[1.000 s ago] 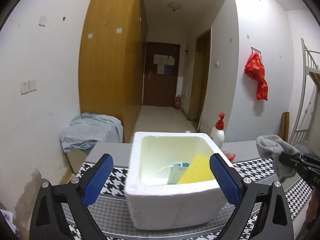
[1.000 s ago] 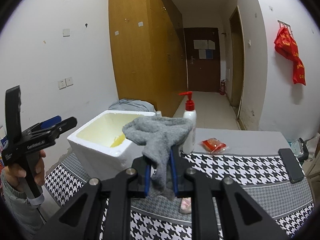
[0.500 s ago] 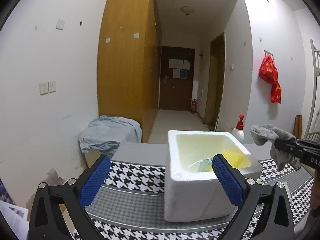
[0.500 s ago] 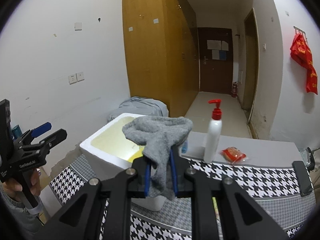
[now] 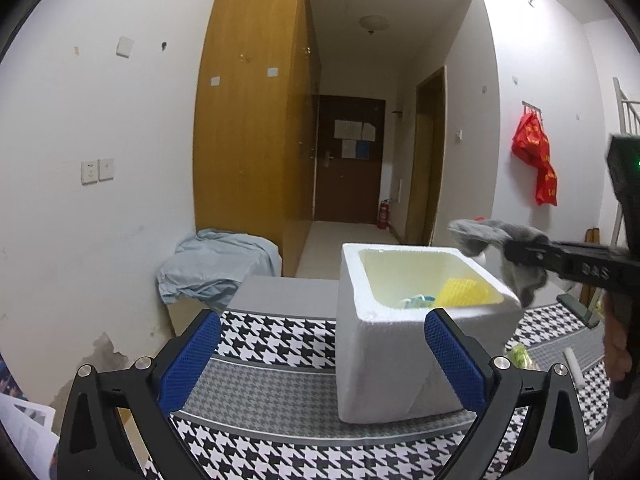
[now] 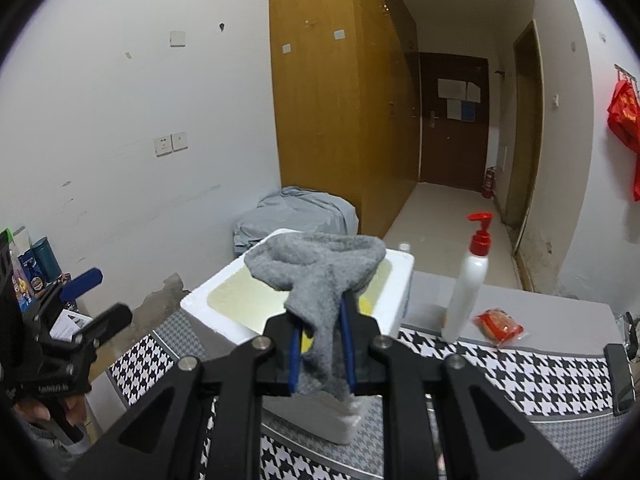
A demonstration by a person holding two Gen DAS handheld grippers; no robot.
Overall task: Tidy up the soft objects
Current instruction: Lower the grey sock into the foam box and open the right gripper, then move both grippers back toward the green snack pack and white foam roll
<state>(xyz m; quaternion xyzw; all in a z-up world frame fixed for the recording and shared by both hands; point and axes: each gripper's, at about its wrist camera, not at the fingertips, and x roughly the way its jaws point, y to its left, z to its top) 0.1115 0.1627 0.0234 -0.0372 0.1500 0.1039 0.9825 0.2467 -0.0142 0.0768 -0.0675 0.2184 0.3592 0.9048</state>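
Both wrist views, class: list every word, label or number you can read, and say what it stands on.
"DAS": right gripper arm, left wrist view.
Left gripper body print: too blurred.
Door papers: too small.
Red bag print: unreadable.
Red packet: unreadable.
Shelf boxes: unreadable.

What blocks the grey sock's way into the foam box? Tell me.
Nothing visible does. The right gripper holds the grey sock at the rim of the open white foam box. The yellow item inside leaves room, and the left gripper stays clear.
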